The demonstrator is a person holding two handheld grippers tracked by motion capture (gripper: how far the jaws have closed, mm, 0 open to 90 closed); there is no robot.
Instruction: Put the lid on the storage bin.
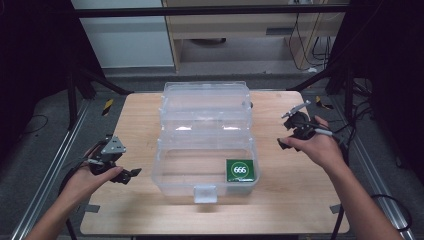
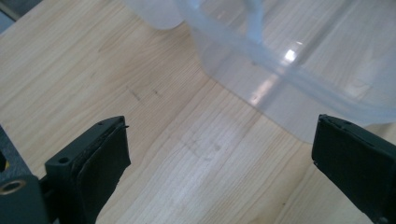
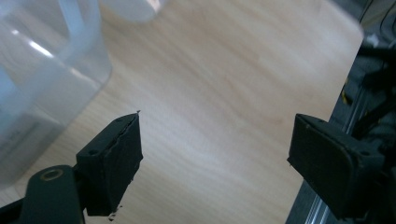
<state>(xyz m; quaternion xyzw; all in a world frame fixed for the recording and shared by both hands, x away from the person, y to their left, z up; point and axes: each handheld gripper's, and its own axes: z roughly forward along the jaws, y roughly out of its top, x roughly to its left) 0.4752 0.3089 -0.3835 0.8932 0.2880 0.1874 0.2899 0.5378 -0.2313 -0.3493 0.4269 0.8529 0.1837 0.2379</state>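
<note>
Your left gripper (image 1: 127,174) and right gripper (image 1: 292,127) flank the open clear box (image 1: 205,140) on the desk (image 1: 280,200), jaws spread wide, holding nothing

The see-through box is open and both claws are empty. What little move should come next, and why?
Probably bring the right claw inward toward the open clear box. Both claws are open and hold nothing; the left claw hangs beside the box's near left corner. A green card marked 666 lies in the box's right front corner, nearest the right claw, so reaching for it seems likely.
</note>
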